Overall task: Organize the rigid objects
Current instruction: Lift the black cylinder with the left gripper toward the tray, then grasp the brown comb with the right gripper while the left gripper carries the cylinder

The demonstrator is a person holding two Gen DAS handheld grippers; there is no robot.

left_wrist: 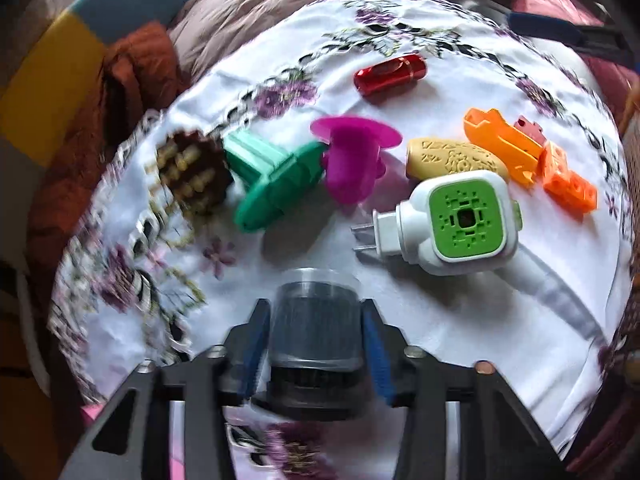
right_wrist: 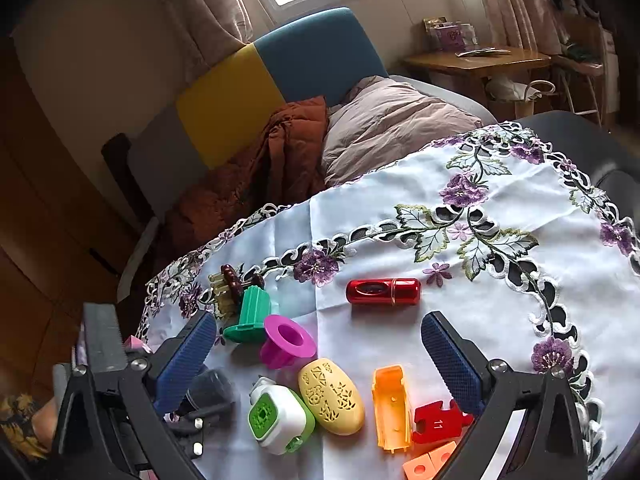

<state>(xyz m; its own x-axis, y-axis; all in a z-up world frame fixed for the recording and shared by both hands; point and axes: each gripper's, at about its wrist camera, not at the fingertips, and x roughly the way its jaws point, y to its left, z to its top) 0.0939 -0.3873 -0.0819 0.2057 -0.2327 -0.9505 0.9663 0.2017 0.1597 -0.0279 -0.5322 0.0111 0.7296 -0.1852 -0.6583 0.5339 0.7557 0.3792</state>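
Observation:
My left gripper point(left_wrist: 316, 336) is shut on a dark grey cylinder with a clear cap point(left_wrist: 314, 320), held above the near part of the cloth; the cylinder also shows in the right wrist view point(right_wrist: 210, 394). Ahead lie a white-and-green plug-in point(left_wrist: 460, 220), a yellow perforated oval point(left_wrist: 456, 160), a magenta flanged piece point(left_wrist: 352, 156), a green flanged piece point(left_wrist: 272, 184), a brown brush point(left_wrist: 192, 172), a red cylinder point(left_wrist: 390, 74) and orange pieces point(left_wrist: 504, 144). My right gripper point(right_wrist: 320, 364) is open and empty above the row, with the yellow oval point(right_wrist: 330, 396) and orange piece point(right_wrist: 390, 406) between its fingers.
A white cloth with purple embroidered flowers point(right_wrist: 480, 280) covers the table. A red puzzle piece point(right_wrist: 436, 422) and orange blocks point(right_wrist: 430, 464) lie near the right finger. A chair with brown and pink bedding point(right_wrist: 300, 152) stands beyond the table's far edge.

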